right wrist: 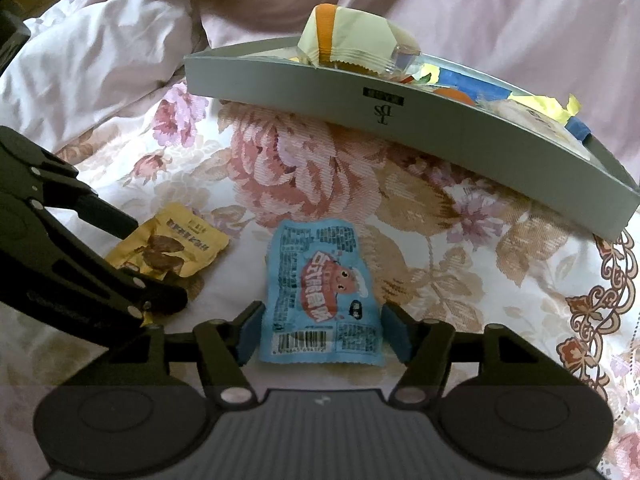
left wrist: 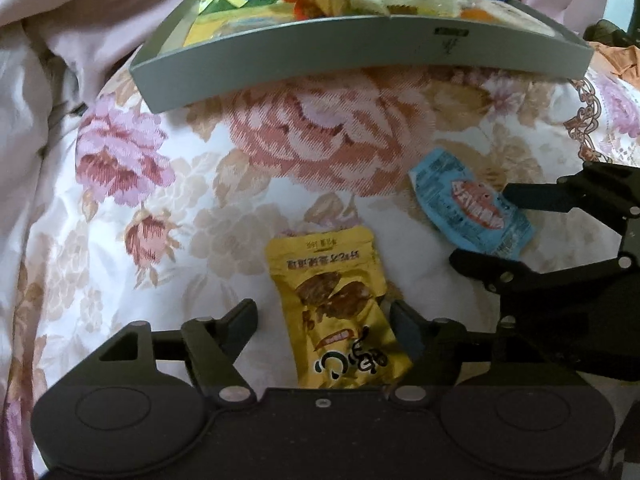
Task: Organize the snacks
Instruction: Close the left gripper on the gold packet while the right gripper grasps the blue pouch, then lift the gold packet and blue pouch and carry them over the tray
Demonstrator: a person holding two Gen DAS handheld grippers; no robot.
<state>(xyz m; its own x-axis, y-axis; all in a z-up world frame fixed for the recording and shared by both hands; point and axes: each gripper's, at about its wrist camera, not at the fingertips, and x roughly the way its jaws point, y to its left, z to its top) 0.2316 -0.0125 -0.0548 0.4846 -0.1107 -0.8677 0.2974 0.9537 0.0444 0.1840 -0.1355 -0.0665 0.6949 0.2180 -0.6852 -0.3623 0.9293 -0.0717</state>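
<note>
Left gripper [left wrist: 322,320] spread around yellow packet [left wrist: 338,308], right gripper [right wrist: 322,328] spread around blue packet [right wrist: 320,292]; both lengthwise toward tray [right wrist: 400,120]

Floral bedspread [left wrist: 320,152], pink quilt [right wrist: 500,12]

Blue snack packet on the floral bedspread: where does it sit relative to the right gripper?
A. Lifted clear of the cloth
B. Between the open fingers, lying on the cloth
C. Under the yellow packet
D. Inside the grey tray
B: the right wrist view shows the blue snack packet flat on the floral bedspread, with the right gripper open around it.
</note>
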